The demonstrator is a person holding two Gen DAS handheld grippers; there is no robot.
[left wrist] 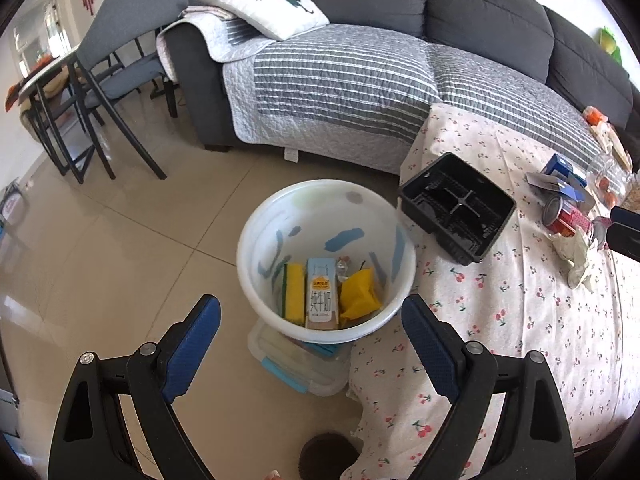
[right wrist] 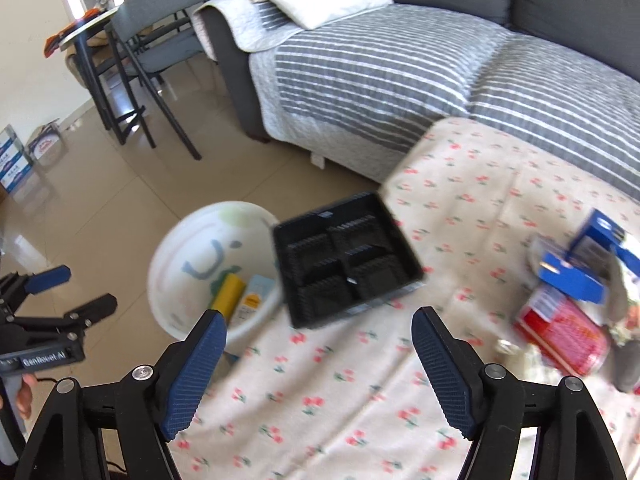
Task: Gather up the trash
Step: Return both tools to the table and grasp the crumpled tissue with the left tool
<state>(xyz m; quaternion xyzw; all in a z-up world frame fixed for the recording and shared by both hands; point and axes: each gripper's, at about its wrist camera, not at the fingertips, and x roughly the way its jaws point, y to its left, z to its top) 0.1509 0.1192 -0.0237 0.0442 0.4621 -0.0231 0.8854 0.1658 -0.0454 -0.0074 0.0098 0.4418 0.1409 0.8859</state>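
A white bin (left wrist: 256,240) stands on the floor at the table's left edge. In it lie a yellow sponge (left wrist: 294,292), a milk carton (left wrist: 322,296) and a yellow wrapper (left wrist: 360,292). My left gripper (left wrist: 311,300) hovers open above the bin, holding nothing. A black compartment tray (left wrist: 458,208) sits tilted at the table corner beside the bin's rim, blurred in the right wrist view (right wrist: 346,268). My right gripper (right wrist: 319,314) is open and empty, just short of the tray. A red can (right wrist: 560,336), a blue box (right wrist: 592,256) and a crumpled tissue (left wrist: 576,256) lie further right.
The table has a cherry-print cloth (right wrist: 320,400). A grey sofa (left wrist: 340,80) with a striped cover stands behind it. Chairs (left wrist: 120,60) and a small table stand at the far left. A clear lidded box (left wrist: 296,364) sits under the bin. Cartons (right wrist: 16,160) rest on the tiled floor.
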